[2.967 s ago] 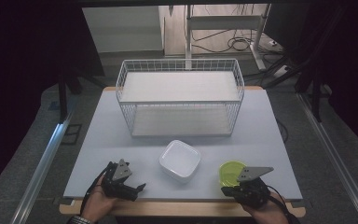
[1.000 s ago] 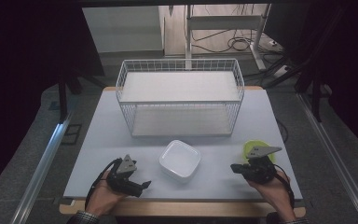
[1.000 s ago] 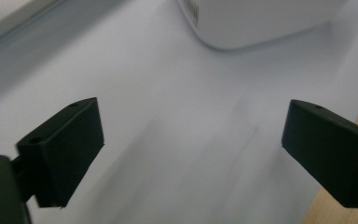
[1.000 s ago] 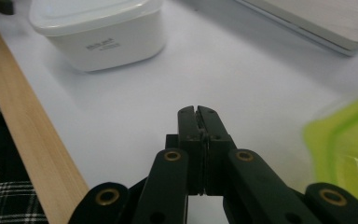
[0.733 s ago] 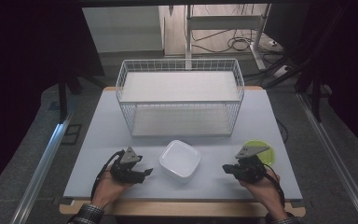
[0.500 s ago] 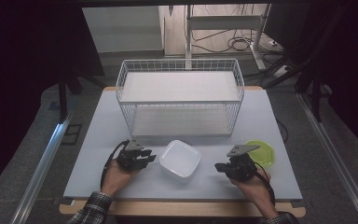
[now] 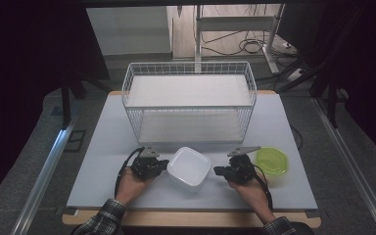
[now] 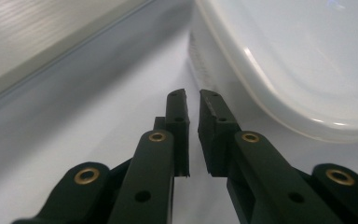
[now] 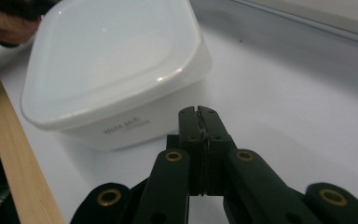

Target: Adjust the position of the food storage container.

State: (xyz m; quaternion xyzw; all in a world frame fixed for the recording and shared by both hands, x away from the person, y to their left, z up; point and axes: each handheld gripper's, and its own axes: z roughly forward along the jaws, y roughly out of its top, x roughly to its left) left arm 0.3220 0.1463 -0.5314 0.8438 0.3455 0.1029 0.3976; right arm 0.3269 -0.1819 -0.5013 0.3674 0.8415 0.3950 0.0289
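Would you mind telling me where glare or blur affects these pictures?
High view: dark surroundings, table evenly lit. Left gripper view: the box is soft and washed out, the jaws sharp. Right gripper view: small glints on the box lid, its far edge blurred.

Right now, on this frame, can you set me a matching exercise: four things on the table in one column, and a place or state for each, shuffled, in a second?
Things
1. white container
2. green lid
3. wire basket
4. left claw

Places or states
A. far side of the table, behind everything else
B. jaws shut with nothing between them, tips beside the container's wall
C. near the table's right edge, just beyond the right claw
D. between the two claws, lid on

Pairs: 1-D, 2-C, 3-A, 4-B
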